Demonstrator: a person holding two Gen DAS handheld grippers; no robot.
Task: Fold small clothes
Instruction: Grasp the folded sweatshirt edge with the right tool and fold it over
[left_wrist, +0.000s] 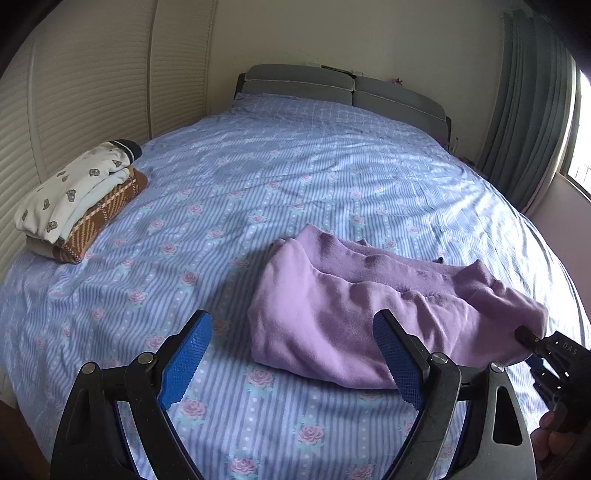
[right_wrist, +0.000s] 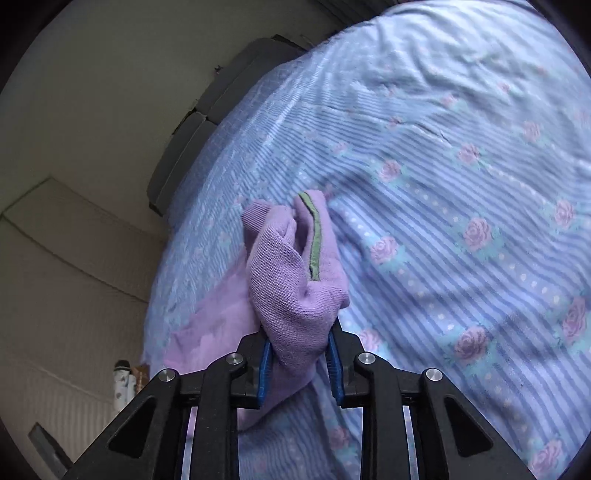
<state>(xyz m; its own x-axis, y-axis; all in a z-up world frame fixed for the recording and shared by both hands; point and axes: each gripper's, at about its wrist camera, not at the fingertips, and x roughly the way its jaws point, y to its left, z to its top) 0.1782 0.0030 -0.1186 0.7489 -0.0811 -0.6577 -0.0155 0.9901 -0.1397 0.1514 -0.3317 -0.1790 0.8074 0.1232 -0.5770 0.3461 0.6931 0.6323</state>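
A wide bed (left_wrist: 295, 177) with a blue striped, rose-printed cover fills the room, and it serves as the folding surface.

Nearest to the camera, at the near edge of the bed, the left gripper (left_wrist: 291, 354) hangs above the cover with its blue pads wide apart and nothing between them. It seems to wait free, ready to take another part of the cloth.

Just beside it, toward the near right side of the bed, lies the purple garment (left_wrist: 332, 314), partly folded, with its ribbed hems lying toward the middle of the bed. The right gripper (right_wrist: 300, 350) is closed on one ribbed end of this garment; the pads press the knit from both sides, and the cloth bunches up above them, showing a green strip on the inside. I judge this end is pinched so that it can be lifted and laid over the rest for the next fold.

Farther away, at the left edge of the bed, a stack of folded clothes (left_wrist: 77, 199) rests, kept apart from the work area. Behind all stands the grey headboard (left_wrist: 343, 88).
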